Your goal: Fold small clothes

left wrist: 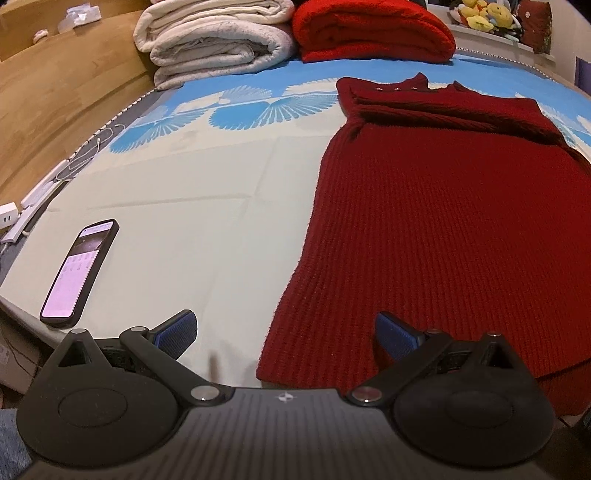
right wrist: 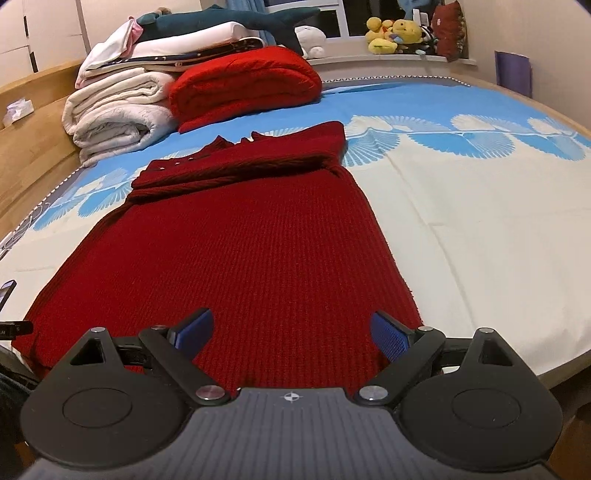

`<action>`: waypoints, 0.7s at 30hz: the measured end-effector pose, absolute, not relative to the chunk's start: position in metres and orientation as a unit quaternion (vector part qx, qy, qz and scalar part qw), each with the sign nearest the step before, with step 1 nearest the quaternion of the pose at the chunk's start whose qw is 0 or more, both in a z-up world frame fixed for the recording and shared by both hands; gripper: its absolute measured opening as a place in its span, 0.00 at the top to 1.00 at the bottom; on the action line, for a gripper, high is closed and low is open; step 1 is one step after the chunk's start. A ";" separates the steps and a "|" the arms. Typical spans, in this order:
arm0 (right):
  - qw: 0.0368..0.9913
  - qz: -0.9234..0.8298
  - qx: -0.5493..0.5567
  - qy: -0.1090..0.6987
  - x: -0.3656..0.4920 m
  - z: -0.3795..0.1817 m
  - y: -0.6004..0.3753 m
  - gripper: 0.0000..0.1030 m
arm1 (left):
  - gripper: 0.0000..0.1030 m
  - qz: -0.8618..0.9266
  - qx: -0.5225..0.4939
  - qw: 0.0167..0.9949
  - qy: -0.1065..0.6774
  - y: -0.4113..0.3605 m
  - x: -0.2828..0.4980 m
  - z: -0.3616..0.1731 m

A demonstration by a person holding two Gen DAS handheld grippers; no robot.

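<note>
A dark red knitted garment (left wrist: 436, 229) (right wrist: 236, 258) lies flat and lengthwise on the bed, its collar end far from me and its sleeves folded across the upper part. My left gripper (left wrist: 286, 338) is open above the garment's near left corner, one blue pad over the sheet and the other over the knit. My right gripper (right wrist: 291, 336) is open above the near right part of the hem. Nothing is between either pair of fingers.
A lit phone (left wrist: 79, 271) lies on the sheet to the left. Folded white blankets (left wrist: 218, 40) and a folded red blanket (left wrist: 373, 31) are stacked at the far end. A wooden bed frame (left wrist: 55, 96) runs along the left; soft toys (right wrist: 397, 35) sit on the windowsill.
</note>
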State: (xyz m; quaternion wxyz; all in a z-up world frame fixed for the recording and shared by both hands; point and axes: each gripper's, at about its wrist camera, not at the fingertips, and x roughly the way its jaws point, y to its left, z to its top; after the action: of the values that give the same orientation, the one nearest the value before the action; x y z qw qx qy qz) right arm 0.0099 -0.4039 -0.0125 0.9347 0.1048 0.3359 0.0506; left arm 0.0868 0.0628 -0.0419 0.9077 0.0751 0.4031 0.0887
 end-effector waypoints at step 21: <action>0.926 0.017 0.128 0.355 0.028 -0.019 -0.410 0.10 | 0.01 0.075 0.059 0.903 0.418 0.059 0.107 -0.048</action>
State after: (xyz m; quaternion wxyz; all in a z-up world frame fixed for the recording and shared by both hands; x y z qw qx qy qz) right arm 0.0277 -0.4098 -0.0186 0.9260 0.1281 0.3548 0.0170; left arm 0.1066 0.0585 -0.0484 0.9033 0.0589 0.4182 0.0752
